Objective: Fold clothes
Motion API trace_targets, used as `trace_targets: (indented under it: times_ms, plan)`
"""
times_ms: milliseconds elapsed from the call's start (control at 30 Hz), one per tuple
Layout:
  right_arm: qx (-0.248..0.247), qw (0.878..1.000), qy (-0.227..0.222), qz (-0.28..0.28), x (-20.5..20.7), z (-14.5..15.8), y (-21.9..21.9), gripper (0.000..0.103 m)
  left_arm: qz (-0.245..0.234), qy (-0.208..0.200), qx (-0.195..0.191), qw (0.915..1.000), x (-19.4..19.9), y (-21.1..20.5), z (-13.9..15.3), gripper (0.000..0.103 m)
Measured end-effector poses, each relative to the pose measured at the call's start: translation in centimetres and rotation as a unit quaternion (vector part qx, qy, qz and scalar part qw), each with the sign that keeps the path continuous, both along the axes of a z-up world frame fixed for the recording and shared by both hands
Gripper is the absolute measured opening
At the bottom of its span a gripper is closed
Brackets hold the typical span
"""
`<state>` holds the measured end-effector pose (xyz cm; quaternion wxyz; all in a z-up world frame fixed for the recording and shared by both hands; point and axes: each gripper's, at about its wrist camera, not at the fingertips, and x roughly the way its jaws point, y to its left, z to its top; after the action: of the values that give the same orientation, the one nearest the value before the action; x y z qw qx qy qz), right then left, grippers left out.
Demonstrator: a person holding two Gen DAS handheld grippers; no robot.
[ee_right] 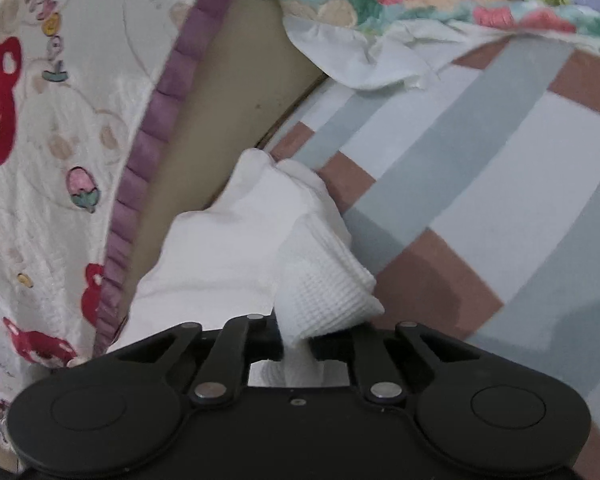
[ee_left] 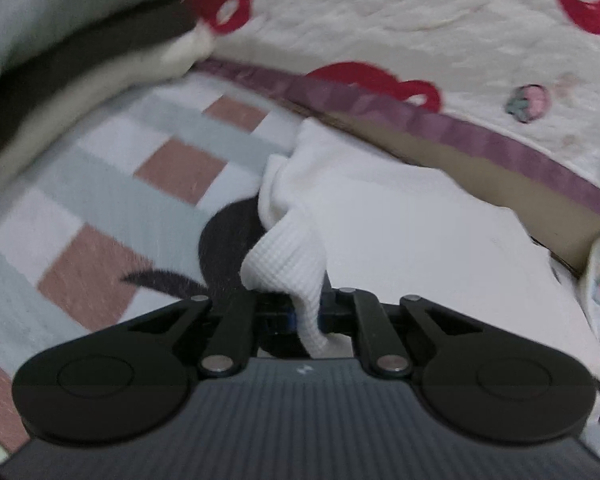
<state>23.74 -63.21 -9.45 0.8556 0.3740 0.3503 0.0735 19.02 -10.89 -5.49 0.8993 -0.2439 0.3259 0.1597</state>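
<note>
A checked blanket (ee_left: 112, 184) carries a white knit garment (ee_left: 380, 216) and folded clothes (ee_left: 80, 80).

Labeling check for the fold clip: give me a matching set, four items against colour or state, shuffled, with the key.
Items:
1. left gripper
2. trim
3. sheet
4. stack

Descriptions:
A. purple
B. checked in pink, grey-green and white
C. shut on the white garment
D. folded, at the left wrist view's upper left

Pairs: 1-C, 2-A, 3-B, 4-D
</note>
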Motion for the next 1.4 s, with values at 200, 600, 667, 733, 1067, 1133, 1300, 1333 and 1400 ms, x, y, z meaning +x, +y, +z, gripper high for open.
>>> trace_targets:
  times_ms: [200,600,667,733,1067,1133,1300,1333,1400]
  plan:
    - [-0.052,0.997,-0.039,0.043,-2.2,3.5,0.5,0.011,-0.046,-0.002,0.044,0.998,-1.7,-1.2,2.9,0.008]
    - [-0.052,0.996,0.013,0.072,-12.7,3.0,-0.8,0.012,-0.078,0.065,-0.053,0.9935,-11.1,0.8,1.1,0.008]
    - [-0.025,0.998,0.023,0.06,-13.0,2.2,-1.3,0.012,-0.076,0.071,-0.056,0.993,-11.3,0.5,0.8,0.008]
    - [0.006,0.999,0.017,0.049,-13.5,2.5,-1.9,0.012,-0.077,0.074,-0.058,0.9925,-11.5,0.3,1.6,0.008]
    - [-0.141,0.983,0.066,0.101,-14.9,1.9,0.1,0.013,-0.055,0.176,-0.078,0.9797,-13.3,1.1,-2.4,0.019]
    - [-0.162,0.979,0.079,0.099,-15.0,1.5,-0.2,0.019,-0.051,0.179,-0.075,0.9797,-13.8,1.4,-2.3,0.023]
    - [-0.257,0.959,0.079,0.091,-15.2,3.4,-1.6,0.025,-0.048,0.181,-0.025,0.9821,-14.7,1.3,-0.4,0.029]
    - [-0.278,0.954,0.078,0.084,-15.2,4.0,-1.9,0.028,-0.048,0.182,-0.01,0.982,-14.9,1.2,0.1,0.03]
    - [-0.291,0.951,0.061,0.08,-15.2,5.3,-2.8,0.029,-0.052,0.172,0.002,0.9838,-15.2,1.1,1.0,0.034]
